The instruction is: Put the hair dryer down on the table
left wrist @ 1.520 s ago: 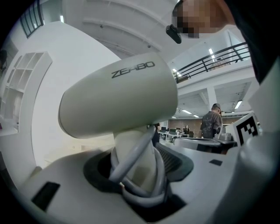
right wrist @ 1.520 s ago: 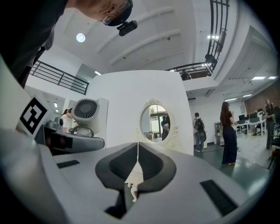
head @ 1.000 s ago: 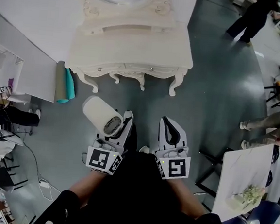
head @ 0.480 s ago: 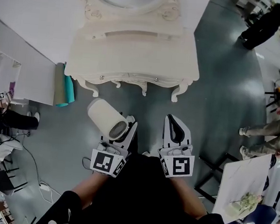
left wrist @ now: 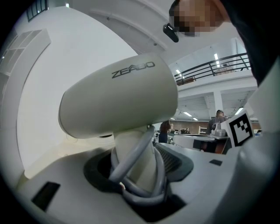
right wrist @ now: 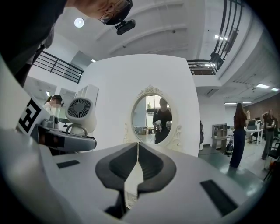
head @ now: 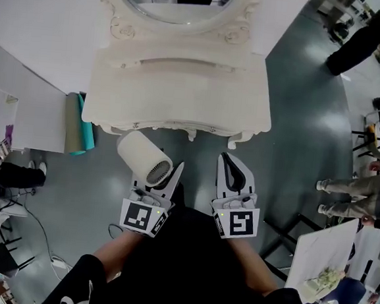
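A cream hair dryer [head: 143, 156] hangs in the air just in front of the ornate cream dressing table [head: 182, 91], over the grey floor. My left gripper [head: 164, 179] is shut on its handle, and a grey cord loops round the handle between the jaws [left wrist: 135, 170]. The barrel [left wrist: 118, 100] fills the left gripper view. My right gripper [head: 229, 165] is beside it, shut with nothing in it. In the right gripper view the closed jaws [right wrist: 138, 148] point at the table's oval mirror [right wrist: 153, 118], and the hair dryer [right wrist: 81, 113] shows at the left.
Rolled teal and beige mats [head: 80, 125] lean left of the dressing table. A white table [head: 320, 249] stands at the lower right, with dark chair legs beside it. People stand at the right [head: 345, 195] and upper right [head: 358, 43]. A white wall [head: 36, 22] lies at the left.
The dressing table has come closer to both grippers as the view moved forward. The hair dryer stays in the left gripper, now near the table's front edge.
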Available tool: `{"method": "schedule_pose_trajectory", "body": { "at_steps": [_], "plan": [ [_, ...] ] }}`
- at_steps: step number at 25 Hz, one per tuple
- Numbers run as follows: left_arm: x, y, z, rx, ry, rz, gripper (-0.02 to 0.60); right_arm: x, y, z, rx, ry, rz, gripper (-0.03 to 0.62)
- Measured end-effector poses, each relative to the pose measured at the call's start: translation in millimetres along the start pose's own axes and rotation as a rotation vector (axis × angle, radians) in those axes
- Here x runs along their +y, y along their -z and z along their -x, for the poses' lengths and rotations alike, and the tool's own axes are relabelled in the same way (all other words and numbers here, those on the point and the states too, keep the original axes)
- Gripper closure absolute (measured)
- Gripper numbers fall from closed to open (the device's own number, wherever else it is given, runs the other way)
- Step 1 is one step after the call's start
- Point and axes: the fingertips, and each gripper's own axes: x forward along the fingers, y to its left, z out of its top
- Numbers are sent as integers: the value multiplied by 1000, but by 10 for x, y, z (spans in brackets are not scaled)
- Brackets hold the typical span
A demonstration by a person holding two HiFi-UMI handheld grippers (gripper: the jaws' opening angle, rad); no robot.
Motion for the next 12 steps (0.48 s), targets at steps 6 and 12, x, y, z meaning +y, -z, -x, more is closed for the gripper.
{"method": "schedule_pose_trajectory", "body": {
  "at_steps": [6,12],
  "plan": [
    [434,-29,-368,17,38,13,336,18,3,-598,6,-3,-47,574],
    [801,-38,-620,38,45,29,336,134,-8,-1044,29,-17,-27,574]
  ]
}}
